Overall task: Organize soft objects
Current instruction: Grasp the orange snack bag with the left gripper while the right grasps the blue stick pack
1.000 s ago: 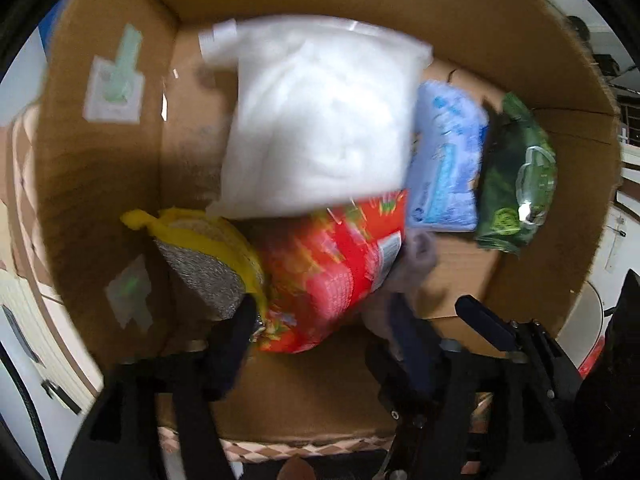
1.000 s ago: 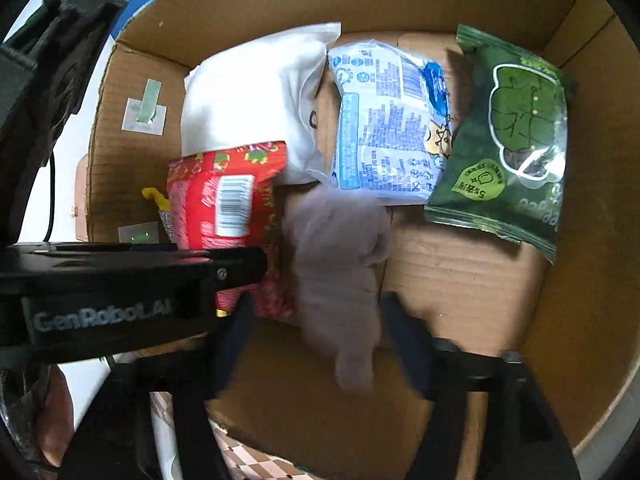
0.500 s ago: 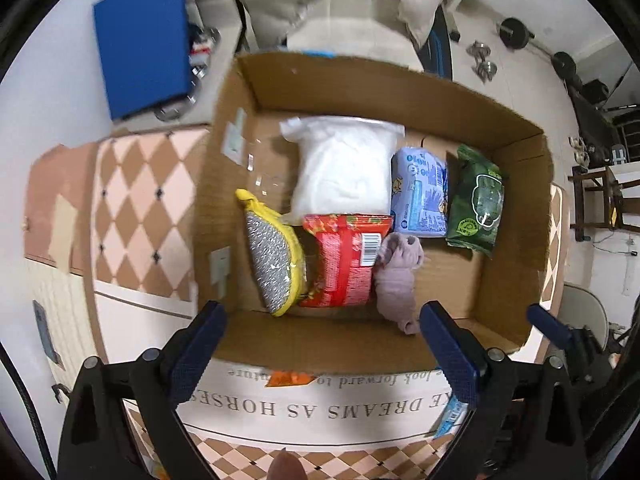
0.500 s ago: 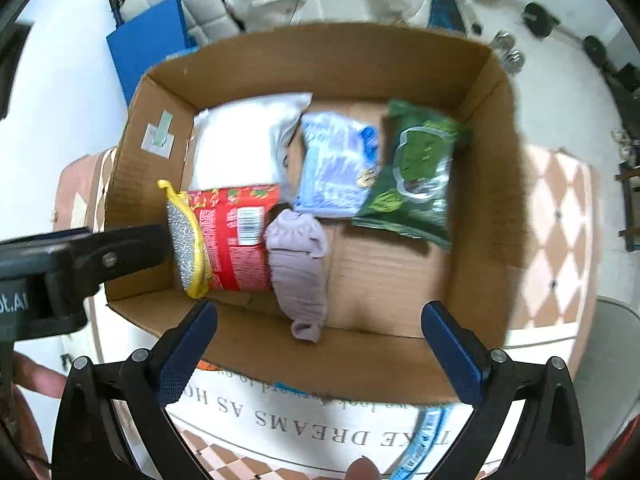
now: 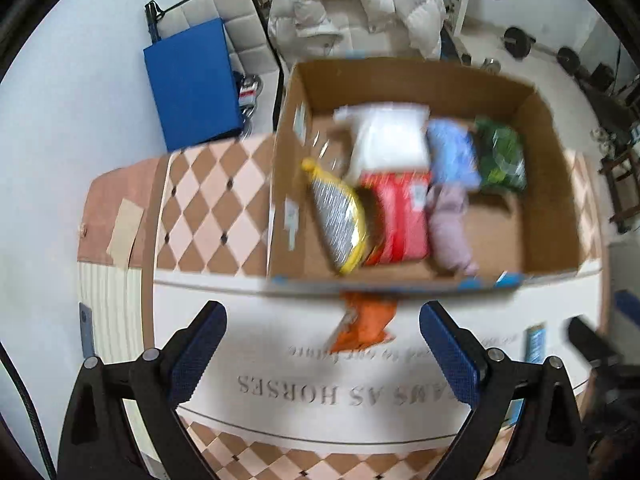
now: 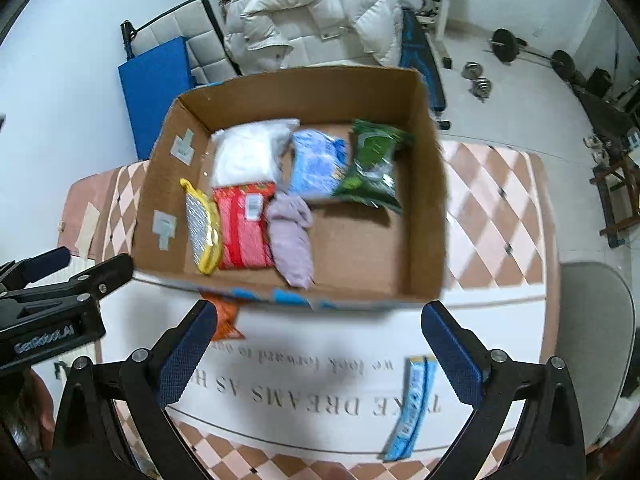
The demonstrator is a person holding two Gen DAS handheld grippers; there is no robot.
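Note:
An open cardboard box (image 6: pixel 424 216) stands on the table. It holds a white bag (image 6: pixel 250 152), a light blue packet (image 6: pixel 316 164), a green packet (image 6: pixel 372 168), a red packet (image 6: pixel 242 224), a yellow-edged silver scrubber (image 6: pixel 200 224) and a lilac cloth (image 6: pixel 290 236). The box also shows in the left wrist view (image 5: pixel 552 200). An orange packet (image 5: pixel 364 320) lies on the table by the box's near wall. A blue wrapped bar (image 6: pixel 412 404) lies nearer me. My left gripper (image 5: pixel 322 344) and right gripper (image 6: pixel 318 344) are both open and empty, above the table short of the box.
The table carries a white mat (image 6: pixel 320 380) with printed lettering over a checked cloth (image 6: pixel 496 216). A blue pad (image 6: pixel 154 92), a white puffer jacket (image 6: pixel 308 12) and weights (image 6: pixel 516 46) lie beyond on the floor. A grey chair (image 6: pixel 592 332) is at the right.
Both grippers have drawn back and up out of the box and opened wide. The lilac cloth, between the right fingers a second ago, now lies in the box beside the red packet.

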